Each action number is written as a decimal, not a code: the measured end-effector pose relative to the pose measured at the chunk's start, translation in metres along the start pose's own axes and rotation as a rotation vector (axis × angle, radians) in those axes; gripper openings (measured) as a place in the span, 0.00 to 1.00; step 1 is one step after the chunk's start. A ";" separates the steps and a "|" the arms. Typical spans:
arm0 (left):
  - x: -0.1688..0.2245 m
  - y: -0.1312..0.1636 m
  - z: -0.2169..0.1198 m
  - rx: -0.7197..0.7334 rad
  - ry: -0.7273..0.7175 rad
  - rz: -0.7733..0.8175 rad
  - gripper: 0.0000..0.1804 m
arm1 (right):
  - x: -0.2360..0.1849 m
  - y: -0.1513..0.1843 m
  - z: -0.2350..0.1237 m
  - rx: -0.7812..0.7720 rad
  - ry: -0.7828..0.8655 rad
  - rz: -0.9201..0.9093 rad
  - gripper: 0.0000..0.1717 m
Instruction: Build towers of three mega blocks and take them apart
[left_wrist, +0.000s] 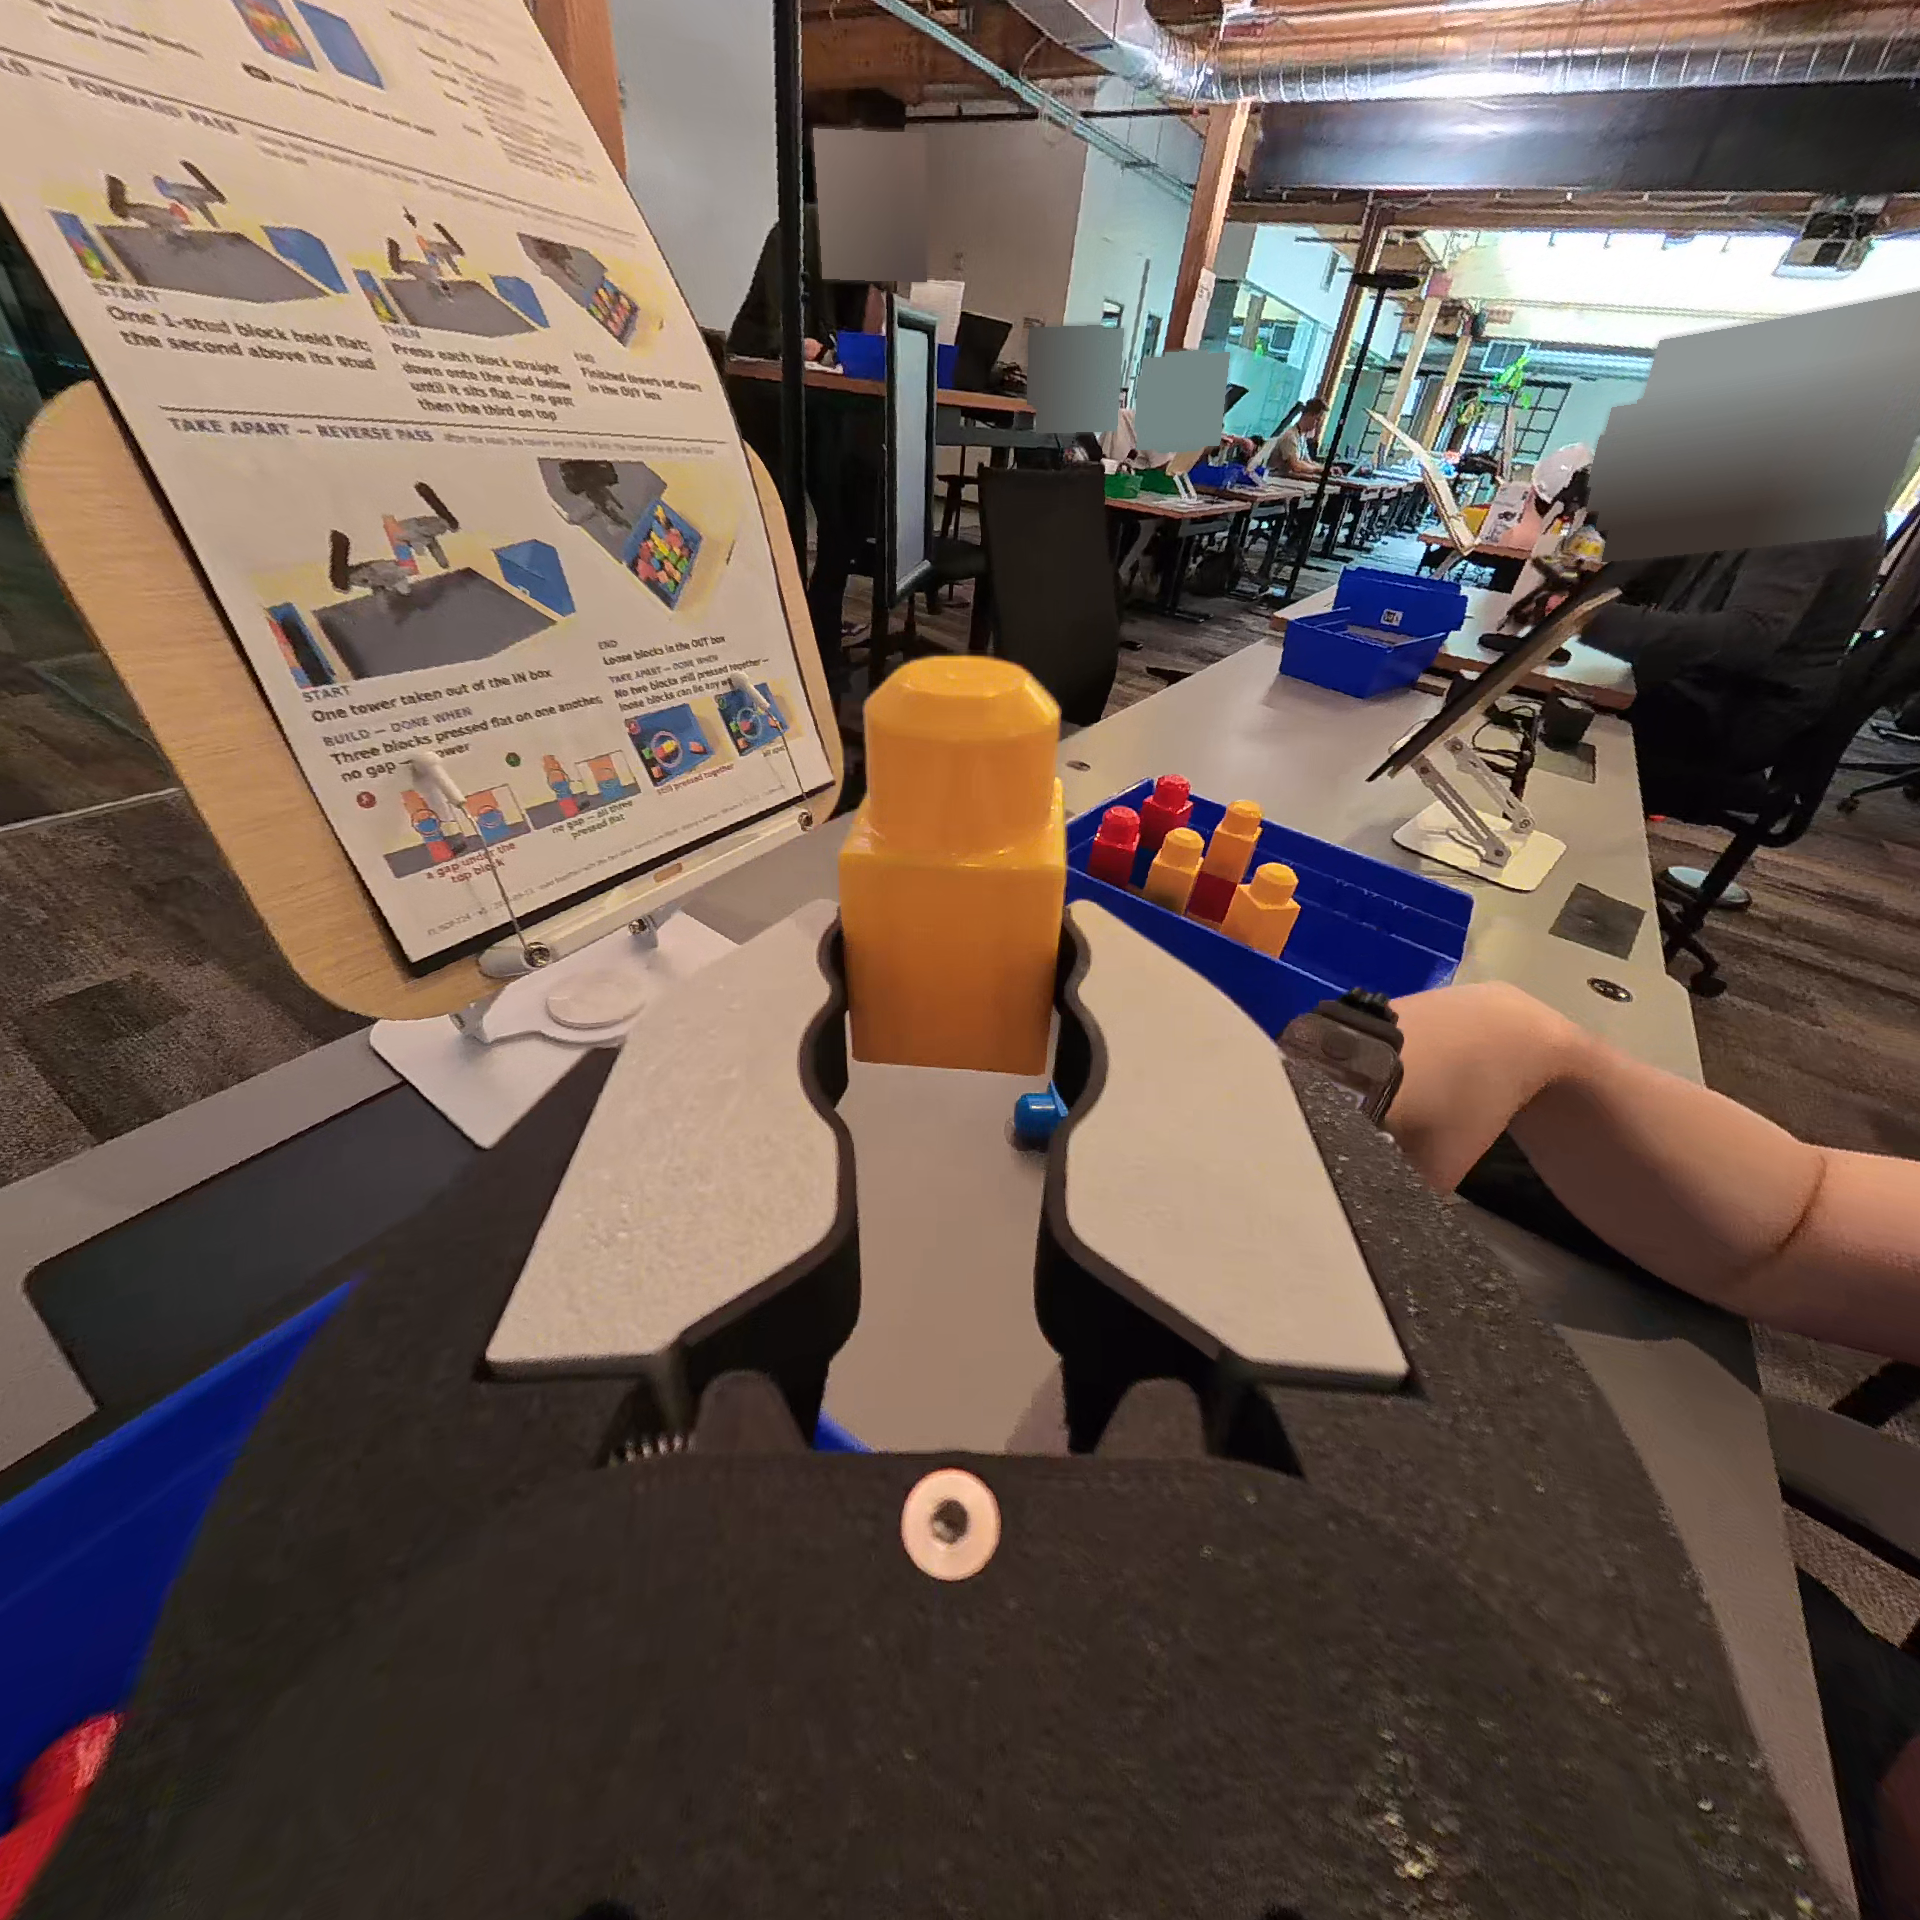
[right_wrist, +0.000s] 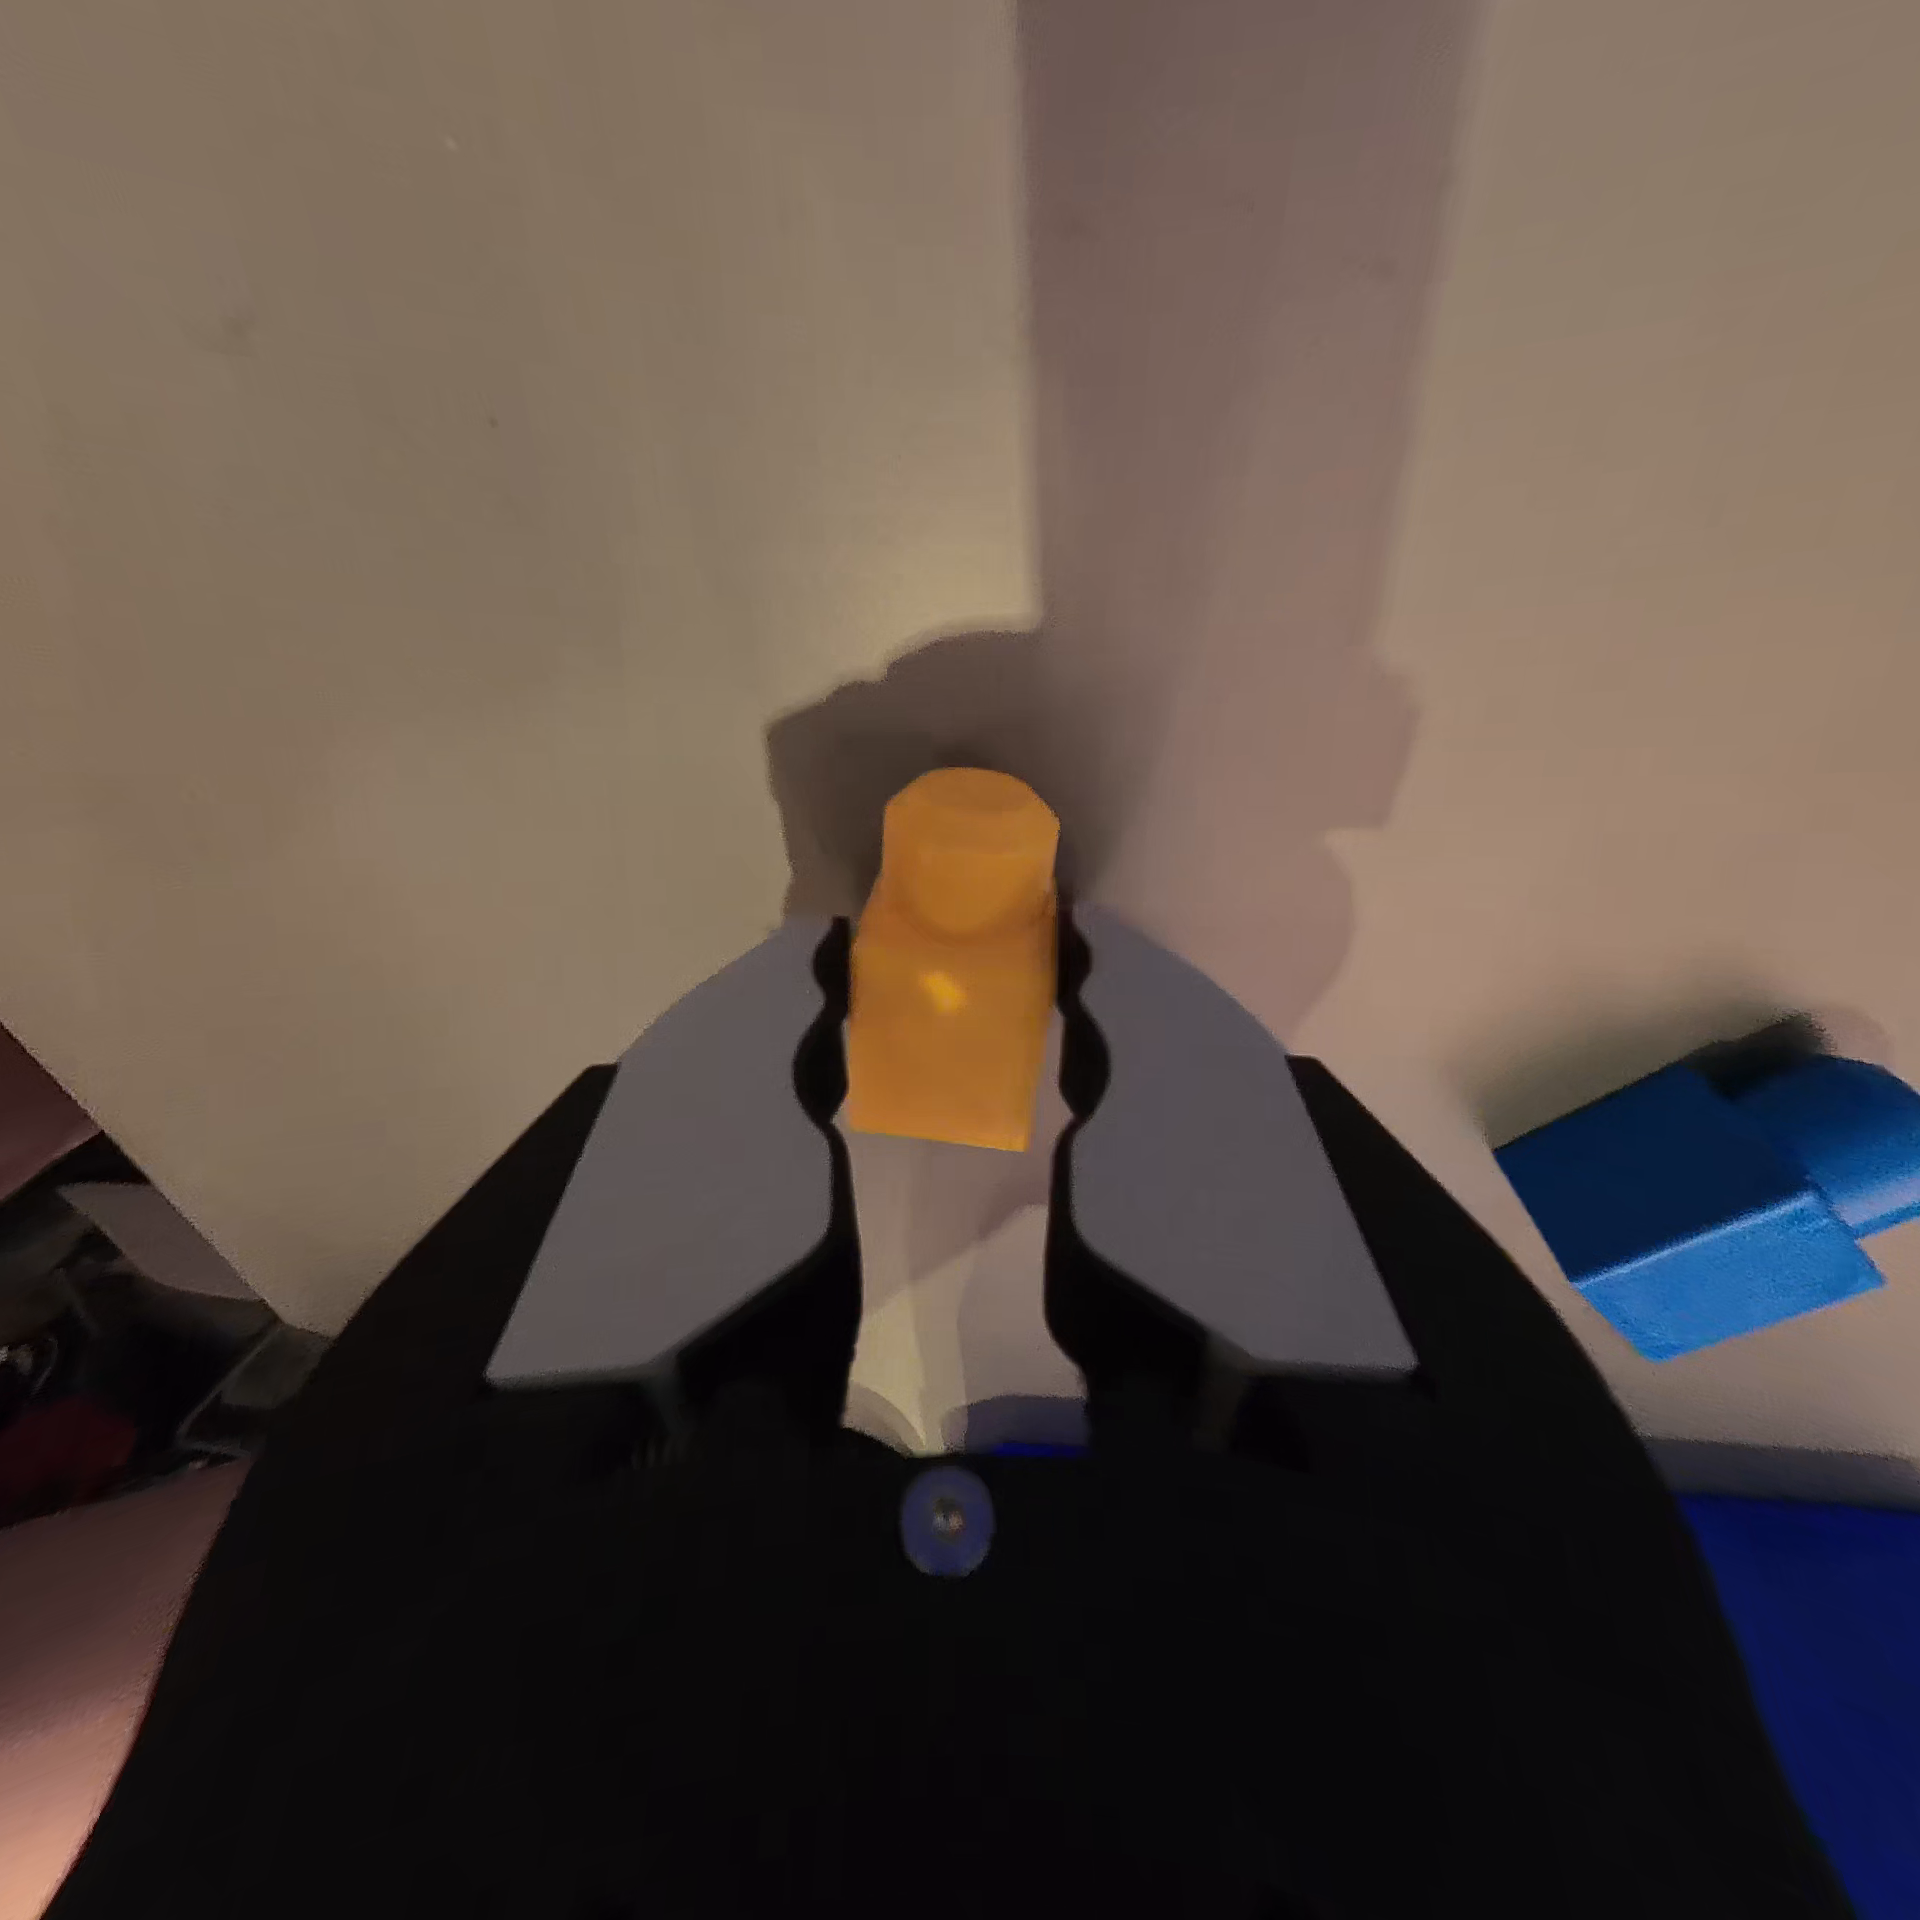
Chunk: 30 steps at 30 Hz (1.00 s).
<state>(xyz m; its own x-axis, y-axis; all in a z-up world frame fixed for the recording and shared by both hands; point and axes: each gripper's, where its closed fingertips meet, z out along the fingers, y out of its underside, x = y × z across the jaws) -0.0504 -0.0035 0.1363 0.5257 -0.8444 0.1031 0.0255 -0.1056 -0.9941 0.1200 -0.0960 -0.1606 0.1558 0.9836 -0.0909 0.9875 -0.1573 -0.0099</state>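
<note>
The left gripper (left_wrist: 954, 977) pinches an orange block (left_wrist: 951, 883) upright, stud up, its two pads pressed against the block's flat sides, well above the grey table (left_wrist: 1299, 727). At about two o'clock from that block sits a blue bin (left_wrist: 1382, 935) near the table's middle, with red and orange block towers (left_wrist: 1205, 862) standing in its near-left part; the rest of the bin's floor is open. At ten o'clock an instruction sheet on a wooden stand (left_wrist: 416, 499) leans back, its white foot close to the table's left edge. Between the left fingers, low down, a small blue block (left_wrist: 1037, 1117) shows on the table. A forearm with a wristwatch (left_wrist: 1538, 1091) reaches in from three o'clock. The right gripper (right_wrist: 951, 1008) likewise clamps an orange block (right_wrist: 951, 977) at its sides, stud pointing away, close over a pale surface (right_wrist: 416, 520) that runs clear from nine to one o'clock. At four o'clock a blue block (right_wrist: 1714, 1195) lies on its side. The blue bin's corner (right_wrist: 1818, 1558) shows at the right frame edge.
</note>
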 end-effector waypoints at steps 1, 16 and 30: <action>0.002 0.001 0.003 -0.002 0.004 0.003 0.20 | 0.000 0.001 0.002 -0.016 0.003 -0.007 0.27; 0.096 0.070 0.096 -0.131 0.424 -0.021 0.20 | -0.054 -0.018 -0.273 1.521 -0.408 -0.349 0.22; 0.134 0.102 0.124 -0.201 0.501 -0.009 0.20 | 0.017 -0.028 -0.271 1.639 -0.116 -0.044 0.22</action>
<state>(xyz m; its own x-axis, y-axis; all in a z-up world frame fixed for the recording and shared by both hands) 0.1283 -0.0621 0.0446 0.0549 -0.9849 0.1639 -0.1608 -0.1707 -0.9721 0.1013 -0.0506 0.1084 0.0533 0.9900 -0.1308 -0.0984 -0.1251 -0.9872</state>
